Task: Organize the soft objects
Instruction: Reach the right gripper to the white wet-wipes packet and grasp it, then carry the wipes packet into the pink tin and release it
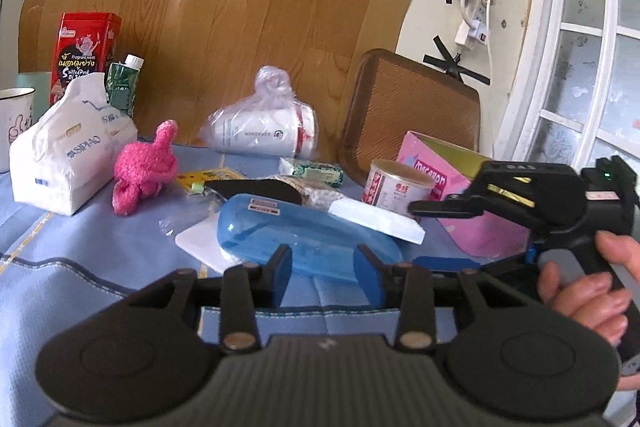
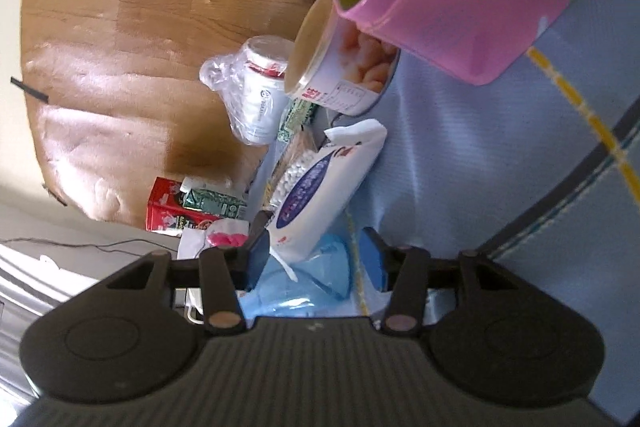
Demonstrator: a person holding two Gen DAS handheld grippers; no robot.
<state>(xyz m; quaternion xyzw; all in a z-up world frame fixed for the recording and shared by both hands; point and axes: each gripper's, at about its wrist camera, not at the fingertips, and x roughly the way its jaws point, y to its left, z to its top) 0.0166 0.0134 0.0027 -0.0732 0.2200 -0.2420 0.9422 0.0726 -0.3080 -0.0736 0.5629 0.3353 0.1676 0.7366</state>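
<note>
A pink plush toy [image 1: 142, 171] lies on the blue cloth left of centre, next to a white SIPAO tissue pack [image 1: 68, 151]. A flat white tissue packet [image 1: 378, 221] rests across a clear blue case [image 1: 304, 235]; in the right wrist view the white tissue packet [image 2: 324, 187] has a blue printed label. My left gripper [image 1: 323, 269] is open and empty, just in front of the blue case. My right gripper [image 2: 316, 259] is open, rolled sideways, its jaws either side of the packet's near end without closing on it. It also shows in the left wrist view [image 1: 448, 207] at the packet's right end.
A pink box [image 1: 460, 203] stands open at the right with a tin can [image 1: 394, 185] beside it. A bagged white cup [image 1: 264, 131], a green packet [image 1: 312, 171], a red tin [image 1: 86, 51], a green carton [image 1: 124, 83] and a mug [image 1: 14, 123] stand further back. A brown cushion [image 1: 412, 111] leans behind.
</note>
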